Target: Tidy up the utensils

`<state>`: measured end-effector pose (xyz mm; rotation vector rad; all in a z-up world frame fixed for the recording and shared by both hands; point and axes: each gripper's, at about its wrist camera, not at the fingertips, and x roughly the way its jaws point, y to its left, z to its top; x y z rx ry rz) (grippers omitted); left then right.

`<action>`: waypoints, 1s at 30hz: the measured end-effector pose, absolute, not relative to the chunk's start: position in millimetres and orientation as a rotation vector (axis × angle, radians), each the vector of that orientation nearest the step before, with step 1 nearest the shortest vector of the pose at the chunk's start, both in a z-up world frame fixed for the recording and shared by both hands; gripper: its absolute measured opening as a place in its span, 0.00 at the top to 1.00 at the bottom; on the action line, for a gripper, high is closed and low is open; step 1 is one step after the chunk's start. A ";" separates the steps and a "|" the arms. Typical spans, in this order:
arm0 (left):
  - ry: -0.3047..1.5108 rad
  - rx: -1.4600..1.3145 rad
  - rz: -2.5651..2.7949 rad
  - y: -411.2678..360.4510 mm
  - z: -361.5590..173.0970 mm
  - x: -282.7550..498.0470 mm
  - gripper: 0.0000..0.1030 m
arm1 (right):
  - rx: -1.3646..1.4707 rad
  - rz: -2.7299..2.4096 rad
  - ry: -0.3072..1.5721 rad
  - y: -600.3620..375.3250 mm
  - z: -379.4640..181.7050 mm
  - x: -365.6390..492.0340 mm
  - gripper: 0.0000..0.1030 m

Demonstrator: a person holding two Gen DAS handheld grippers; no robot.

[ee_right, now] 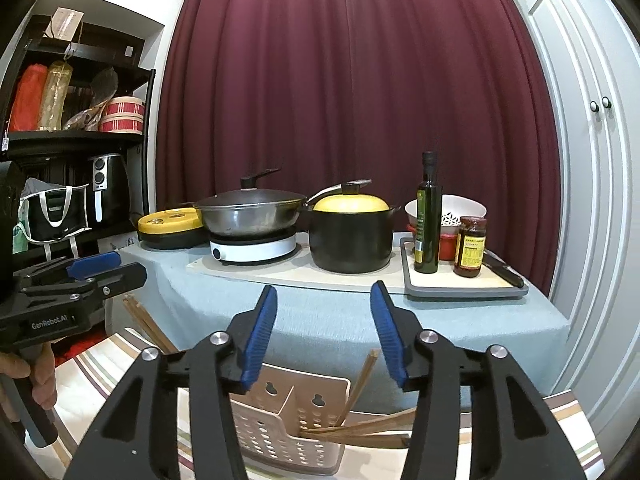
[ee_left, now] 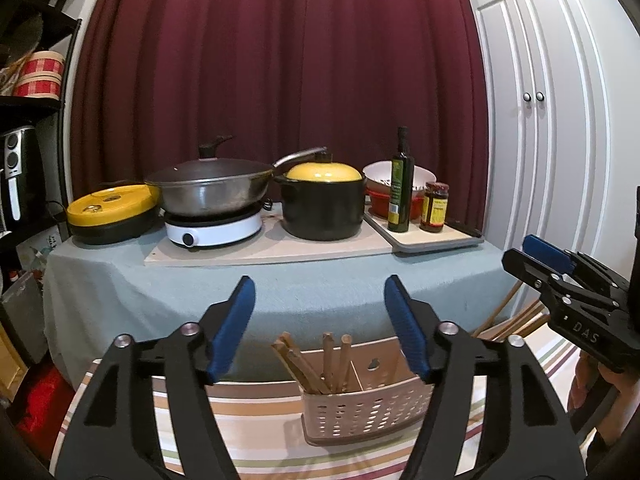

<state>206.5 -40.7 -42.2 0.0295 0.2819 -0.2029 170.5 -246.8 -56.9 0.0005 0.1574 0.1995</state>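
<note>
A perforated beige utensil basket (ee_left: 362, 412) is seen standing on a striped tablecloth (ee_left: 248, 404), divided into two compartments, with a bundle of wooden chopsticks (ee_left: 320, 360) held in one of them; in the right wrist view the sticks are seen fanning out of that compartment and leaning over its rim. The left claw (ee_left: 320, 300) is held above and just short of the basket, its blue-padded fingers (ee_left: 236, 320) spread wide apart with nothing between them. The right claw (ee_right: 323, 308) is likewise held over the basket with its fingers well apart and empty. Each claw is caught at the edge of the other's view, the handle of the left one gripped by a hand (ee_right: 38, 380). More wooden sticks (ee_right: 146, 324) are glimpsed past the cloth's edge, beyond the left claw. Behind, a counter (ee_left: 280, 280) draped in grey-blue cloth is shown carrying a lidded wok (ee_left: 212, 192) on a white hotplate (ee_left: 214, 230), a black pot with a yellow lid (ee_left: 322, 204), an oil bottle (ee_left: 401, 184) and a sauce jar (ee_left: 435, 207), against a maroon curtain (ee_left: 280, 60)
</note>
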 end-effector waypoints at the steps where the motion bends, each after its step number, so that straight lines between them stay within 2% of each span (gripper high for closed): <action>1: 0.274 0.029 -0.196 -39.2 -40.2 202.8 0.33 | -0.001 0.196 0.152 -247.0 -55.3 167.7 0.48; 9: 0.237 0.017 -0.162 -31.4 -31.4 168.5 0.23 | -0.021 0.166 0.134 -243.7 -47.9 138.8 0.34; 30: 0.251 -0.026 -0.114 -14.6 -47.5 66.4 0.18 | 0.013 0.118 0.198 -236.4 -67.7 56.3 0.26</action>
